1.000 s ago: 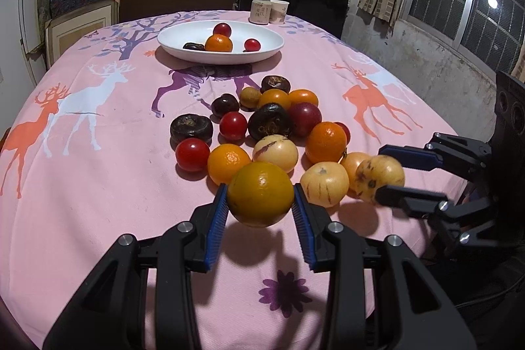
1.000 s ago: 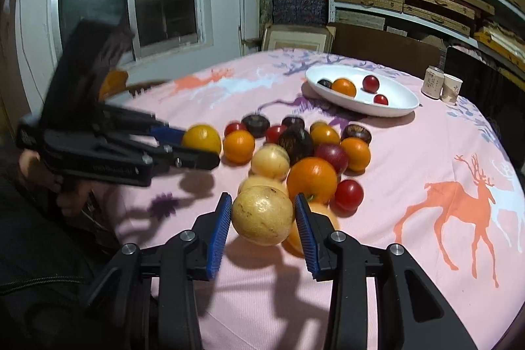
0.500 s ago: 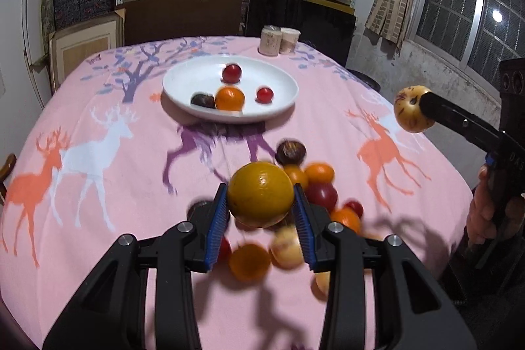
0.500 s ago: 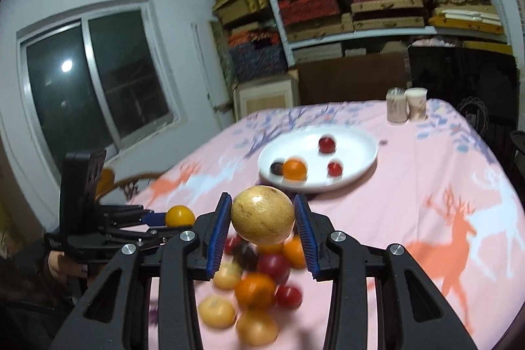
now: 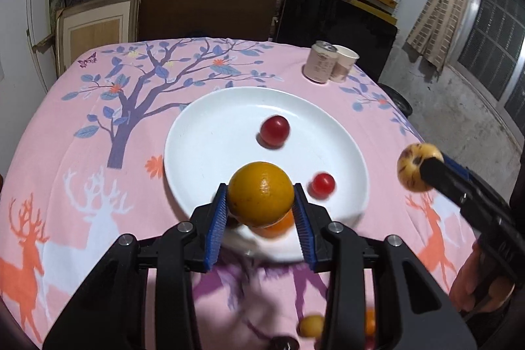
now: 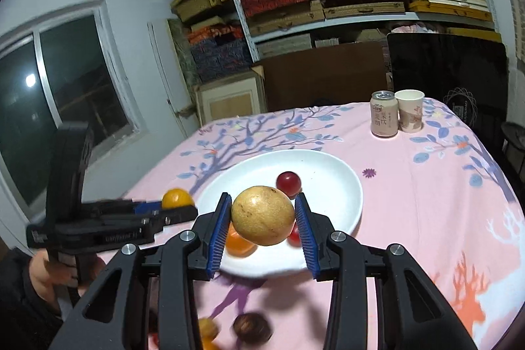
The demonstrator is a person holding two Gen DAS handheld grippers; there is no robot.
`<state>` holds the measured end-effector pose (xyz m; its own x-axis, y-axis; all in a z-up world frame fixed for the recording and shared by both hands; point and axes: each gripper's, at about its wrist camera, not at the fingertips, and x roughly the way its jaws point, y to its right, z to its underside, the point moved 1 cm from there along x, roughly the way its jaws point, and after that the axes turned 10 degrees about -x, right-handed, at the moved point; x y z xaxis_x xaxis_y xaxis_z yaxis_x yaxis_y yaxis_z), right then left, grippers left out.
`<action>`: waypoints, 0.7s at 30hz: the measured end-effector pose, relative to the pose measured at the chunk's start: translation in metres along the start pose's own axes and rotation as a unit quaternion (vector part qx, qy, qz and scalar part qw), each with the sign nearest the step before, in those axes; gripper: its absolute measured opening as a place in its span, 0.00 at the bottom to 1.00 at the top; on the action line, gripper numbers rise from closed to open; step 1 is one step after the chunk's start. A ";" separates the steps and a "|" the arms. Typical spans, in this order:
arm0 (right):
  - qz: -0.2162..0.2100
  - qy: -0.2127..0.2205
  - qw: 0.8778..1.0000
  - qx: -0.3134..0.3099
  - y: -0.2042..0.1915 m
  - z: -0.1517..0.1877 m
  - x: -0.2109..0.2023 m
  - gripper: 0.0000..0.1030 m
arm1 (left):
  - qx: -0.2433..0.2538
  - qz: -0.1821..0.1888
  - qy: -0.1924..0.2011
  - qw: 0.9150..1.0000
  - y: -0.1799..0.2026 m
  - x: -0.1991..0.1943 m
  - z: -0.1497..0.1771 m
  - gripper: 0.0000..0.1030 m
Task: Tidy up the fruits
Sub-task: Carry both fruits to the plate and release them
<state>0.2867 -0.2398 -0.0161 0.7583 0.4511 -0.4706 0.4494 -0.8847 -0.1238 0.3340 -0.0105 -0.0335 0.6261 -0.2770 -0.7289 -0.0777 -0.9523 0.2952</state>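
A glossy white plate (image 5: 203,133) sits on a matt pink printed tablecloth (image 5: 82,153); a dimpled, shiny orange (image 5: 261,198) and a smooth, speckled yellow fruit (image 6: 262,220) rest between ribbed blue pads (image 5: 218,228) on matt black plastic.

Both grippers moved off the fruit pile near the table's front edge, up to the plate (image 5: 203,133). Left gripper (image 5: 261,212) now carries its orange (image 5: 261,197) above the plate's near rim; right gripper (image 6: 262,218) carries its yellow fruit (image 6: 262,215) there too.
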 end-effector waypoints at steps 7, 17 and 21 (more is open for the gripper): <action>0.018 -0.035 0.999 -0.026 0.001 -0.004 0.065 0.39 | -0.026 0.000 -0.041 0.999 -0.016 0.059 -0.031 0.37; 0.033 -0.026 0.999 -0.021 -0.004 0.003 0.046 0.52 | -0.053 0.033 -0.024 0.998 -0.029 0.026 -0.016 0.54; 0.025 -0.027 0.999 -0.008 -0.005 0.024 0.000 0.53 | -0.020 0.043 -0.019 0.999 -0.024 -0.017 0.019 0.54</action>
<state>0.2734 -0.2381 -0.0369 0.7536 0.3994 -0.5220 0.4199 -0.9036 -0.0852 0.3105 0.0141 -0.0401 0.5890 -0.3635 -0.7218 -0.0986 -0.9188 0.3823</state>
